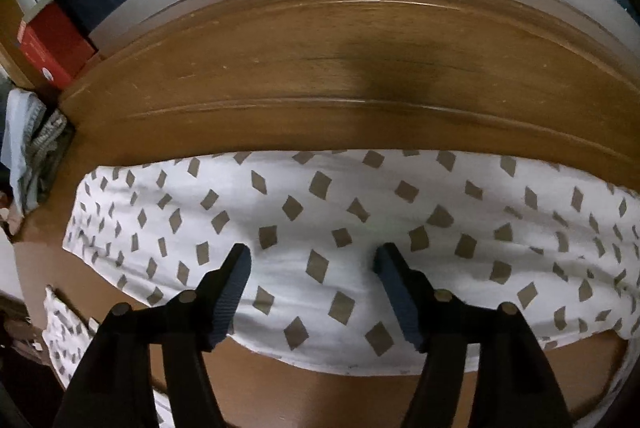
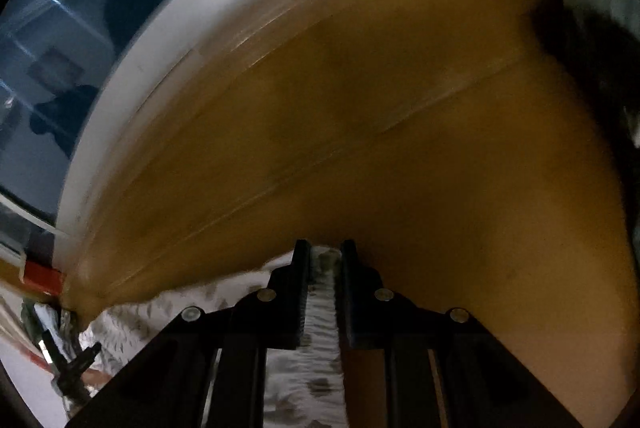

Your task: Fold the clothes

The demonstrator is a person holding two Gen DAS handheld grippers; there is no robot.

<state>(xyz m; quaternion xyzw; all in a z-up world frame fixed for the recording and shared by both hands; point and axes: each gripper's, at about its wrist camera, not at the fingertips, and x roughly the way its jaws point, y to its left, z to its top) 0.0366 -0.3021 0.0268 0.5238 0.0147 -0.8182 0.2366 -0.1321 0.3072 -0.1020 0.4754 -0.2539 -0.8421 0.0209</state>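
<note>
Left wrist view was aimed steeply down, close over the patterned cloth [image 1: 320, 228] ahead of its fingers. Right wrist view was angled lower, nearer. Wooden table [image 2: 400, 147] and cloth were shared.

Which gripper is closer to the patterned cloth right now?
Right. The right gripper is shut on the white patterned cloth, with fabric pinched between its fingers. The left gripper is open over the cloth, gripping nothing.

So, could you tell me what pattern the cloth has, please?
White cloth with scattered grey-brown diamonds, clearest in the left wrist view.
</note>
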